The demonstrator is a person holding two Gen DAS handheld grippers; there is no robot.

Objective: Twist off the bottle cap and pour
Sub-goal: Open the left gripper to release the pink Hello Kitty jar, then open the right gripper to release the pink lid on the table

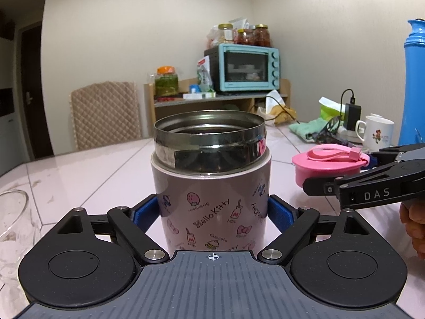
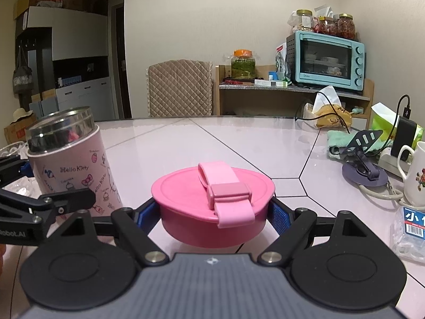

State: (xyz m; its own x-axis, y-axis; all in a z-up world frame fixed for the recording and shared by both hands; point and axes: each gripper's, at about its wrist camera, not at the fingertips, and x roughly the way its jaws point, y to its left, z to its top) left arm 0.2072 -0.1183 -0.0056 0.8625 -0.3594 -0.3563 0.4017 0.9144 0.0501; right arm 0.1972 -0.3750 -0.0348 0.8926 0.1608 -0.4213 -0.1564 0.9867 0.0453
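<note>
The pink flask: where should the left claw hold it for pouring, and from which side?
Hold the flask low on its straight pink wall, under the steel neck, coming level from the near side as the left claw stands now. Its round upright body fits between the pads; the shiny neck would probably slip.

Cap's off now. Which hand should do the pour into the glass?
Left, probably. The left gripper already brackets the open flask, and the glass sits just to its left. The right gripper is busy clamping the pink cap.
</note>
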